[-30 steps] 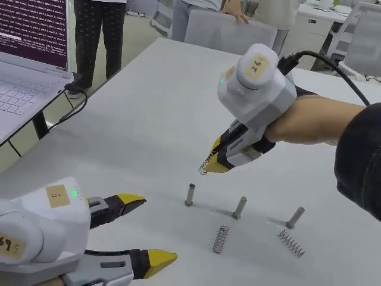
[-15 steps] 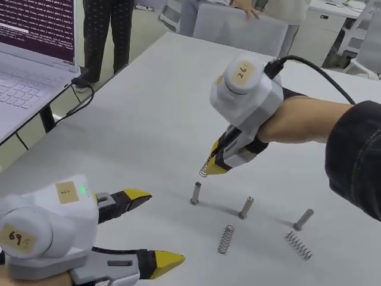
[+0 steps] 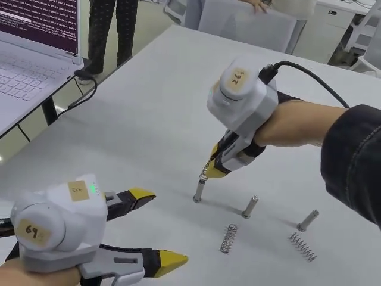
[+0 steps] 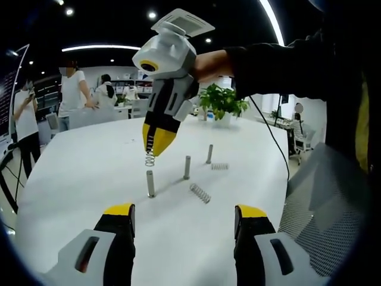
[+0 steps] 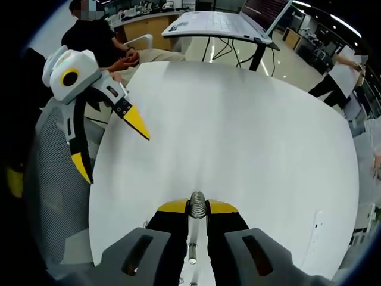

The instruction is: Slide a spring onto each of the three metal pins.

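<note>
Left gripper [image 3: 162,226]: lower left of the head view, nearest the camera. Jaws spread wide, nothing between them. Well apart from the pins.
Loose springs: near spring [image 3: 228,238] lies flat at bottom centre. Far spring [image 3: 302,245] lies flat at lower right, just beside the right pin [image 3: 308,220].
Table [image 3: 149,119]: white and bare around the work.
Pins: left pin [image 3: 199,190], middle pin [image 3: 250,206] and right pin stand in a row, centre to lower right. All three are bare, so none is done yet.
Right gripper [image 3: 215,171]: centre of frame, pointing down. Jaws pinched tight on the top coils of the held spring [image 4: 149,155].
Held spring: hangs from the tips, its lower end right over the left pin. The left gripper view suggests a thin gap, but touching or not is unclear.
Risk, misalignment: the spring is gripped at one end only, so its free end can sway, catch the pin's rim and buckle.
Risk, early release: if let go before the coils surround the pin, it would likely topple and roll.
Risk, side load: a skewed descent could push the pin over. I cannot tell how the pins are fixed.
Laptop [image 3: 36,53]: upper left, clear of the work.
</note>
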The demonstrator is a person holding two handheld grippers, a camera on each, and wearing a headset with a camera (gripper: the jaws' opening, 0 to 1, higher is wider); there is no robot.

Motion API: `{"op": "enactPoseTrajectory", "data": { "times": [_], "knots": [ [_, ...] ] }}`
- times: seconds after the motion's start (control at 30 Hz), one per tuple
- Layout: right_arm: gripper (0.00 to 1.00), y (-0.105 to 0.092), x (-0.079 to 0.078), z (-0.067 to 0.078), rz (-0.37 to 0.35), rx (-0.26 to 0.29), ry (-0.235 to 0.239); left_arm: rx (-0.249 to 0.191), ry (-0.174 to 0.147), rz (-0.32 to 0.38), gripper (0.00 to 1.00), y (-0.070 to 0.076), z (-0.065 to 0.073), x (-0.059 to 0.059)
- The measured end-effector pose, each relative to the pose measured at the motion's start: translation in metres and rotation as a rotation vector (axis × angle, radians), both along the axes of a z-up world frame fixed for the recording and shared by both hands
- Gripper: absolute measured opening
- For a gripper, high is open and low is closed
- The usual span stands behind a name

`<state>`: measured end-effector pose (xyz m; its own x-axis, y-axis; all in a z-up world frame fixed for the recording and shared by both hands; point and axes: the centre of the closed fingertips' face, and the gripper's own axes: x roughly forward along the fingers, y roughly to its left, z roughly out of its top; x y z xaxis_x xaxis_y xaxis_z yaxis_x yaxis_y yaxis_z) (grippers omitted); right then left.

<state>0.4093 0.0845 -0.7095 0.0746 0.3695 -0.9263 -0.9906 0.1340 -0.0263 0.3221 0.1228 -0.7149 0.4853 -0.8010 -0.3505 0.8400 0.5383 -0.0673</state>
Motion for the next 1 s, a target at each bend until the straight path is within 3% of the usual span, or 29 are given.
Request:
{"op": "enactPoseTrajectory", "data": {
  "times": [0.37, 1.0],
  "knots": [
    [0.08, -0.002, 0.003, -0.01, 0.003, -0.015, 0.021, 0.002, 0.021, 0.0, 0.64, -0.001, -0.007, -0.002],
    [0.09, -0.004, -0.001, -0.028, 0.02, -0.07, 0.024, 0.002, 0.016, -0.001, 0.62, -0.003, -0.005, -0.004]
  ]
}}
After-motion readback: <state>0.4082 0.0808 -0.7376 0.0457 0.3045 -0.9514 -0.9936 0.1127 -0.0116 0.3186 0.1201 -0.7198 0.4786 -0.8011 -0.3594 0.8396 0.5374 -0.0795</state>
